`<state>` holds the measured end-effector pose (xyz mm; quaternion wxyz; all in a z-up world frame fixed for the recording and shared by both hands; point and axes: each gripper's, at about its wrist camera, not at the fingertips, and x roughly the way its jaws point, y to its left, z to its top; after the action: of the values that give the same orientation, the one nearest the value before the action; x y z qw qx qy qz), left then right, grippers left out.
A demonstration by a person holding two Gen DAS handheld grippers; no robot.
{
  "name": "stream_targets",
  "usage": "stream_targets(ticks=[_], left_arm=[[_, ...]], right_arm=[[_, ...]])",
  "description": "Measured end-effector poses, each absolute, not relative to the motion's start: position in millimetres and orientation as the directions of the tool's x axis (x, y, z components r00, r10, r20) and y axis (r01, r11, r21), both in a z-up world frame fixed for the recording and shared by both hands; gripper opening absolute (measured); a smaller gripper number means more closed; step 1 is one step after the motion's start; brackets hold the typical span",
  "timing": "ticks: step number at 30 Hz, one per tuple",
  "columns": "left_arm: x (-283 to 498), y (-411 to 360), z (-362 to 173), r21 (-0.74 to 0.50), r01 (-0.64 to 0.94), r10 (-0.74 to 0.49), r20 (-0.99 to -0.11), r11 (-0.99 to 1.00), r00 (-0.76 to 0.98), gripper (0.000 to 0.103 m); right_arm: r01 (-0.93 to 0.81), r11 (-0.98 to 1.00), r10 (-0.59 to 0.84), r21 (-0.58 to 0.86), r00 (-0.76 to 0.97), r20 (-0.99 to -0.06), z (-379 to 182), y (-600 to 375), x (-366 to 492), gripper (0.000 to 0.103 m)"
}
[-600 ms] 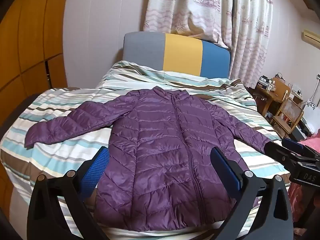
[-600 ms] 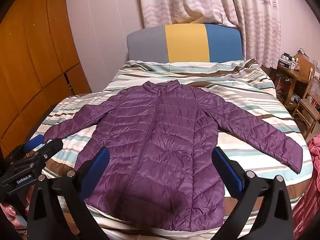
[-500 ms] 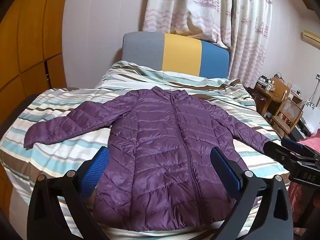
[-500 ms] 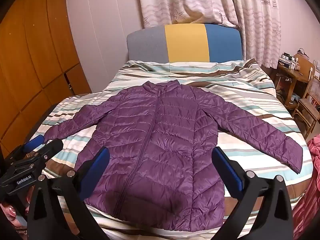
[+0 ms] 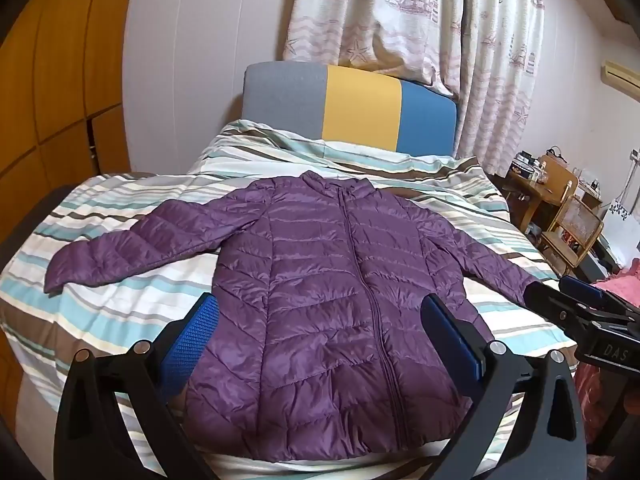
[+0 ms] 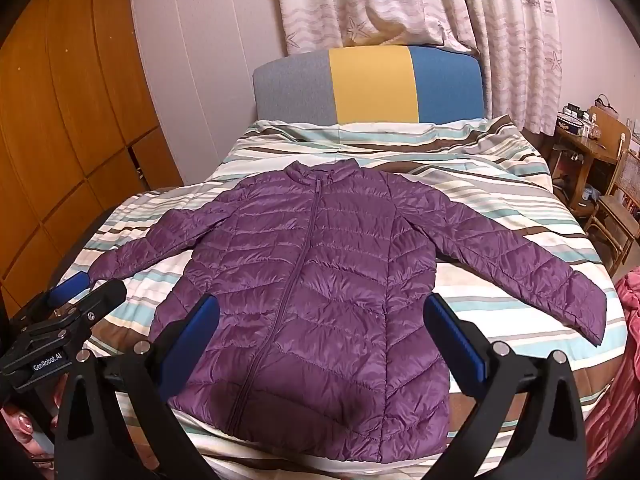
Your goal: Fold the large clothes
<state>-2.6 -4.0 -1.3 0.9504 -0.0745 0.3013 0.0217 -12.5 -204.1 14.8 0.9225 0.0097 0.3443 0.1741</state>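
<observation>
We find a purple quilted puffer jacket (image 5: pixel 332 296) laid flat, front up, in the middle of the bed's striped duvet (image 5: pixel 120 312), collar toward the far headboard (image 5: pixel 348 108) and hem at the near edge. The front zip is closed from hem to collar. Both sleeves lie spread out and angled toward the near corners, left cuff on the left side of the bed, right cuff close to the right edge. The shell shows chevron stitching and light creasing.

The left hand-held gripper (image 5: pixel 320 332) hangs above the lower part of the jacket, jaws wide apart, nothing between the blue pads. The right hand-held gripper (image 6: pixel 322 330) stands likewise, jaws wide and empty, above the hem area.
</observation>
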Motion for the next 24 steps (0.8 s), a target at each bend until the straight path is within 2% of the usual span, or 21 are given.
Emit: stream_targets(ticks=[24], left_arm=[[-2.2, -5.6, -3.2, -0.132, -0.086, -0.007, -0.58, 0.988, 0.815, 0.1]], right_arm=[[-0.313, 0.938, 0.331, 0.147, 0.691, -0.643, 9.9, -200.9, -9.9, 0.101]])
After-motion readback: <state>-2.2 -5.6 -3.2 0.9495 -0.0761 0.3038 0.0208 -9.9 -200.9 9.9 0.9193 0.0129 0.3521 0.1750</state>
